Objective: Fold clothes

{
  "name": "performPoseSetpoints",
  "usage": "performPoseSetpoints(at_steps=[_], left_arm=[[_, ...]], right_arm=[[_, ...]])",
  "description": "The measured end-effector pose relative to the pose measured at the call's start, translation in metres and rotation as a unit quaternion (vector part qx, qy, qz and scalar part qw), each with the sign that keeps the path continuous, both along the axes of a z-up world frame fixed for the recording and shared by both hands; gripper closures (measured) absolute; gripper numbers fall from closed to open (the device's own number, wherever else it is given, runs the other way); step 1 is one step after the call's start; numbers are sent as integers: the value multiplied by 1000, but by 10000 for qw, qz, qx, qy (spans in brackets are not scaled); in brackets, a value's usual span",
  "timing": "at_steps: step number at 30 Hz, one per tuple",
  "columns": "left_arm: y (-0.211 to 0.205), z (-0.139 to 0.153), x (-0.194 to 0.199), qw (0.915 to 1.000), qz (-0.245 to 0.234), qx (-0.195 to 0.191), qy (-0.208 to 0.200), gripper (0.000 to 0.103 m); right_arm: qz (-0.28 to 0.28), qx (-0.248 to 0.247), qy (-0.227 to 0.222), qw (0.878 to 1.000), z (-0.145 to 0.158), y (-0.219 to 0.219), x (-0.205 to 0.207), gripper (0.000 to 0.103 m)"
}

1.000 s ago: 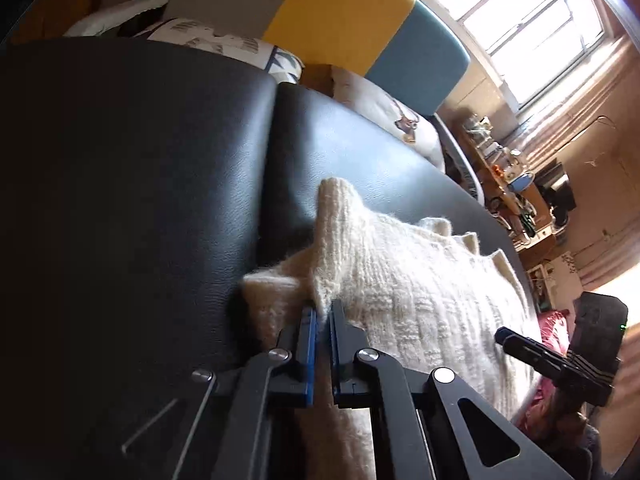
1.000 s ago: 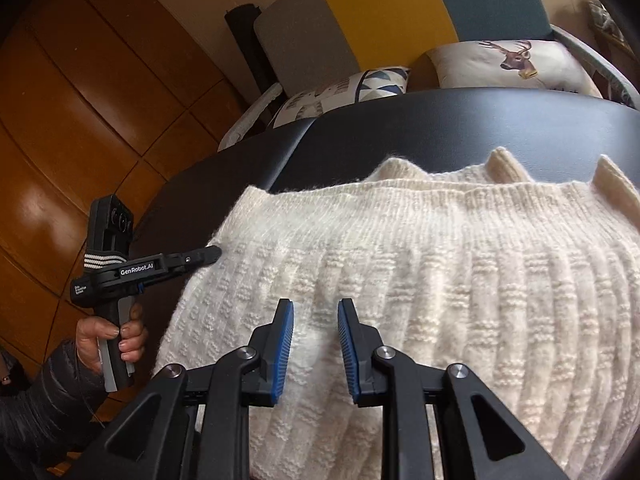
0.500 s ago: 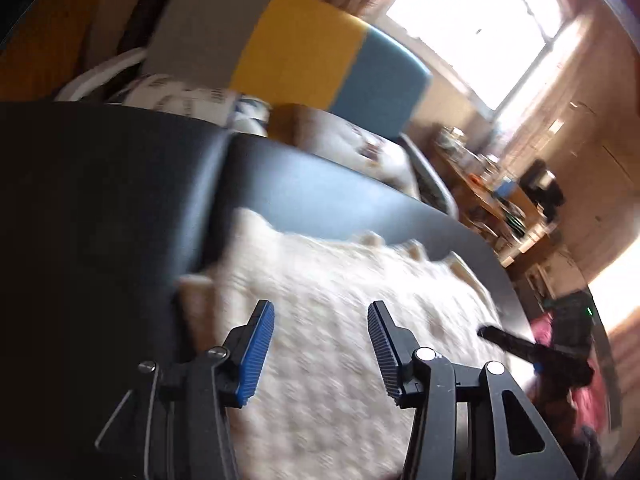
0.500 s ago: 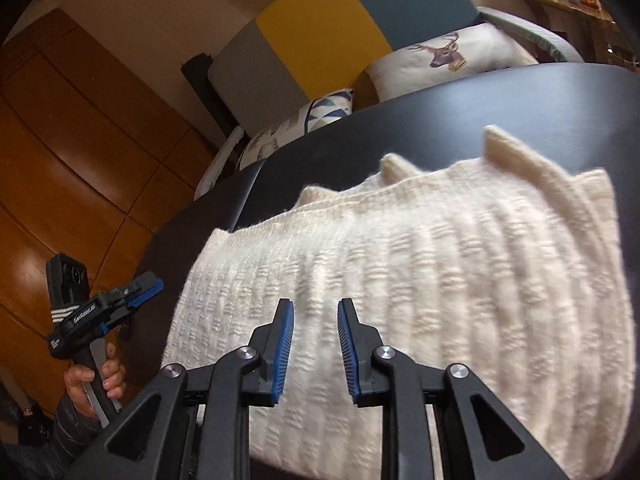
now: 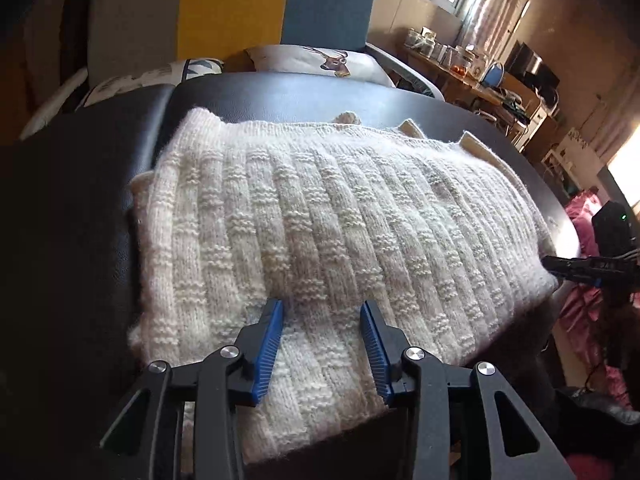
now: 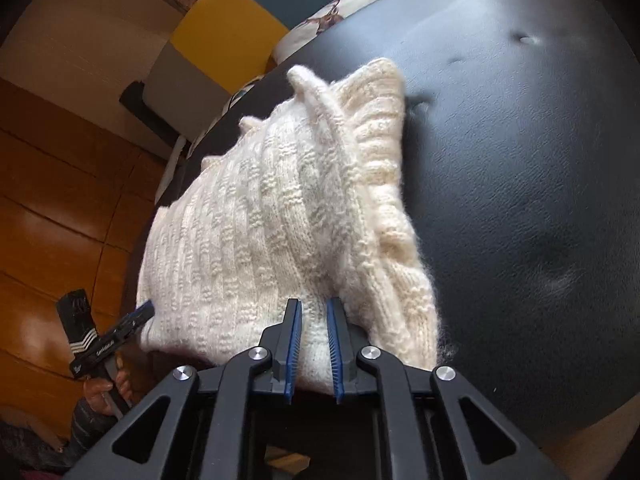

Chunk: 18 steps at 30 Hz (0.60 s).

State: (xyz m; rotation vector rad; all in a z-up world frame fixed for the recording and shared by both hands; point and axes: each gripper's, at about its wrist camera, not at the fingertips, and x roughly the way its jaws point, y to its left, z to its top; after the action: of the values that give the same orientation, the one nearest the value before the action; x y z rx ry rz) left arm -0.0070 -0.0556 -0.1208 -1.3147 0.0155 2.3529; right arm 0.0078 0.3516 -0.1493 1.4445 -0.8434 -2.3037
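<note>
Black padded surface [image 5: 280, 98], cream sweater [image 5: 328, 216], left tool [image 5: 322, 344] spread above it, right tool [image 6: 313, 346] narrowing, gripping nothing.

Black padded bench [image 5: 304, 96] — folded cream knit sweater [image 5: 340, 216] lying flat

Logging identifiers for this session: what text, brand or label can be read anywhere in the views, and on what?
None reads clearly.
White lettering on the left hand-held gripper body, in the right wrist view: too small and blurred to read.
Printed cushion behind the cream sweater: a deer picture, no words.
</note>
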Motion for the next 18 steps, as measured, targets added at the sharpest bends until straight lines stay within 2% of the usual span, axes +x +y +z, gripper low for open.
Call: performPoseSetpoints(at_steps=[1, 2, 3, 5, 6, 7, 10, 12, 17, 18], left_arm=[[2, 4, 2, 10000, -35, 74, 30, 61], [4, 6, 3, 9997, -51, 218, 21, 61], [6, 8, 4, 9992, -53, 387, -11, 60], [15, 12, 5, 9984, -54, 570, -8, 56], [20, 13, 5, 9979, -54, 640, 3, 51], [26, 14, 5, 9979, -57, 643, 19, 46], [44, 10, 2, 9976, -5, 689, -123, 46], [47, 5, 1, 9975, 38, 671, -200, 45], [47, -7, 3, 9971, 143, 655, -372, 43], [48, -9, 3, 9971, 133, 648, -375, 42]], right_arm=[[8, -68, 119, 9999, 7, 2, 3, 88], [-33, -159, 288, 9995, 15, 5, 7, 80], [-159, -189, 446, 9987, 22, 12, 8, 78], [-535, -215, 683, 9960, 32, 29, 4, 78], [-698, -326, 692, 9946, 30, 37, -4, 78], [-847, -446, 671, 9931, 27, 46, -13, 77], [-1120, -786, 479, 9894, 12, 65, -45, 74], [-1140, -1194, 521, 9849, 4, 72, -64, 74], [-760, -1682, 203, 9826, -16, 69, -95, 74], [-631, -1619, 140, 9847, -17, 64, -97, 74]])
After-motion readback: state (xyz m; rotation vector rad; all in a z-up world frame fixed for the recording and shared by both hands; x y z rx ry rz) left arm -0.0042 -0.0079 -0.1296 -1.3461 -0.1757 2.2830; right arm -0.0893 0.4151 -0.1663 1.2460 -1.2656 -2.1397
